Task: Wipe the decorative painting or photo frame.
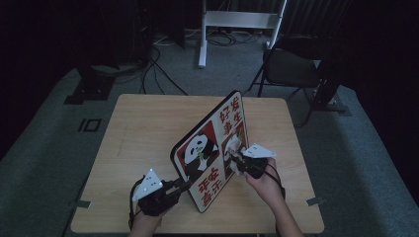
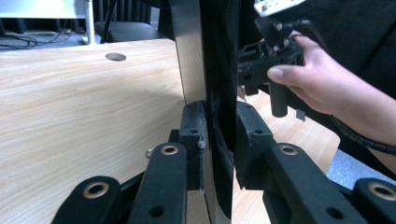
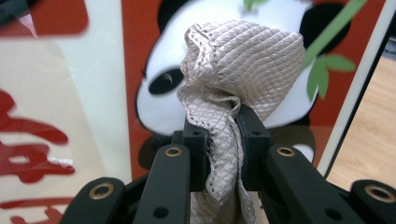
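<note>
A framed panda picture with red characters stands tilted on edge in the middle of the wooden table. My left gripper is shut on the frame's near left edge, its jaws clamped on either side of the board. My right gripper is shut on a bunched beige cloth and holds it against the glass over a panda face. The cloth shows as a pale wad on the picture's right half. The right hand appears beyond the frame in the left gripper view.
A dark folding chair and a white stand are on the floor past the table's far edge, with cables on the carpet. A cable hole sits in the tabletop left of the frame.
</note>
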Available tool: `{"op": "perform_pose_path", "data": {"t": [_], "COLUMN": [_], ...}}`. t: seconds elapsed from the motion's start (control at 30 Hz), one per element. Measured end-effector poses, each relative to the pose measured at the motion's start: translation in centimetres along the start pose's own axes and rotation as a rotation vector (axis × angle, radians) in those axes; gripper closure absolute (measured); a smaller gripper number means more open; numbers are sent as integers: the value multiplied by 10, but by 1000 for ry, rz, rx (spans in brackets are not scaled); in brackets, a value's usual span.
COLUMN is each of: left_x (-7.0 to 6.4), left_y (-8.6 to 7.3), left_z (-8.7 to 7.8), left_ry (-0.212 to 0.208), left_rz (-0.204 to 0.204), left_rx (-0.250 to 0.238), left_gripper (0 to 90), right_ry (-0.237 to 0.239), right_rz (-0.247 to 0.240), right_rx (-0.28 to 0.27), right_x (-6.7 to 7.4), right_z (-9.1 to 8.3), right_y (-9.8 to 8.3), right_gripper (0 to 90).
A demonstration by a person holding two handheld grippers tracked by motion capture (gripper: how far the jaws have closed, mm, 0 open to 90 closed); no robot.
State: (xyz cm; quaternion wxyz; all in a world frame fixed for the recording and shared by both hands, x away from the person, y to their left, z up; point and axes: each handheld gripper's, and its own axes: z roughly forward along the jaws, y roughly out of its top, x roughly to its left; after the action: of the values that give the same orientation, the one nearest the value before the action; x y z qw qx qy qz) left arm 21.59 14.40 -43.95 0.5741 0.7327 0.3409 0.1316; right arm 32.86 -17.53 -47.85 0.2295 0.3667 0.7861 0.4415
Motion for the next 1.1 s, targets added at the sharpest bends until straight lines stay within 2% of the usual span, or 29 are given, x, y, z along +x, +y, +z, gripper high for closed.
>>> {"op": "perform_pose_path", "data": {"t": [0.47, 1.1], "left_x": [0, 0], "left_y": [0, 0], "left_z": [0, 0], "left_ry": [-1, -3], "left_rz": [1, 1], "left_rx": [0, -1], "left_gripper": [763, 763], "right_ry": [-1, 4], "right_rz": [26, 59], "right_rx": [66, 117], "right_x": [-2, -4], "right_z": [9, 16], "right_y": [-28, -50], "right_gripper": [770, 770]}}
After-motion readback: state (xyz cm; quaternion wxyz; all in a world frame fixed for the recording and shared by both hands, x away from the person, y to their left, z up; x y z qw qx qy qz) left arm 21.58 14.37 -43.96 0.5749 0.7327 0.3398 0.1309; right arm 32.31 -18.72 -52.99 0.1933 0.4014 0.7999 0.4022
